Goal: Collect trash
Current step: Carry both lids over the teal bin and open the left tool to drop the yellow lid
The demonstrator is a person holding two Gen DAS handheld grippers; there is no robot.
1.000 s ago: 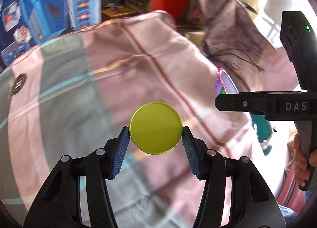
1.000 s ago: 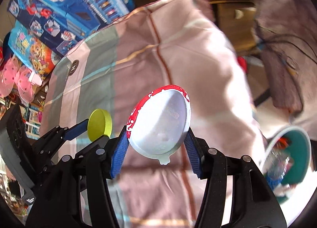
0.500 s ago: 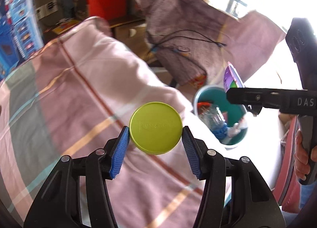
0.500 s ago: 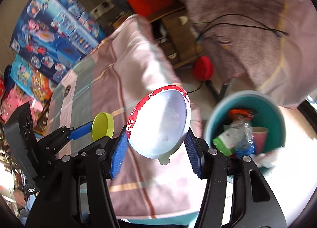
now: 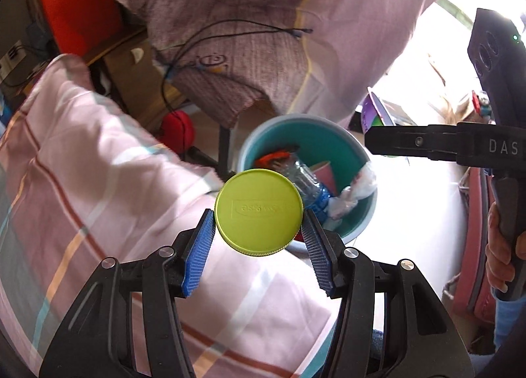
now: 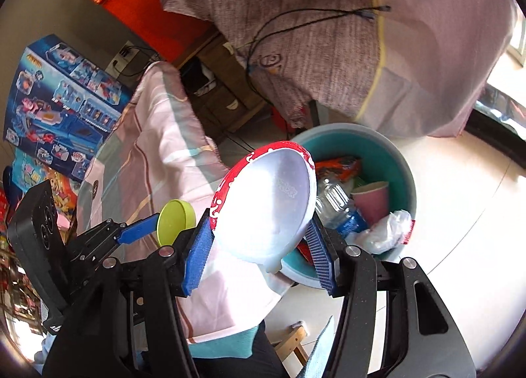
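A pink checked bedspread [image 5: 98, 200] fills the left of both views. A teal bin [image 5: 328, 138] sits right of centre in each, and a plastic bottle [image 6: 338, 207], a pink paper cup [image 6: 374, 203] and crumpled white wrapping [image 6: 388, 230] are seen inside it. The right gripper [image 6: 259, 239] is clenched about halfway on a white bowl with a red rim [image 6: 266, 203], which is tilted with its hollow facing the camera, its long axis running lower left to upper right. The left gripper [image 5: 258, 239] is likewise closed on a yellow-green lid [image 5: 258, 212], gripped by its edges, flat face toward the camera, in front of the bin's near rim.
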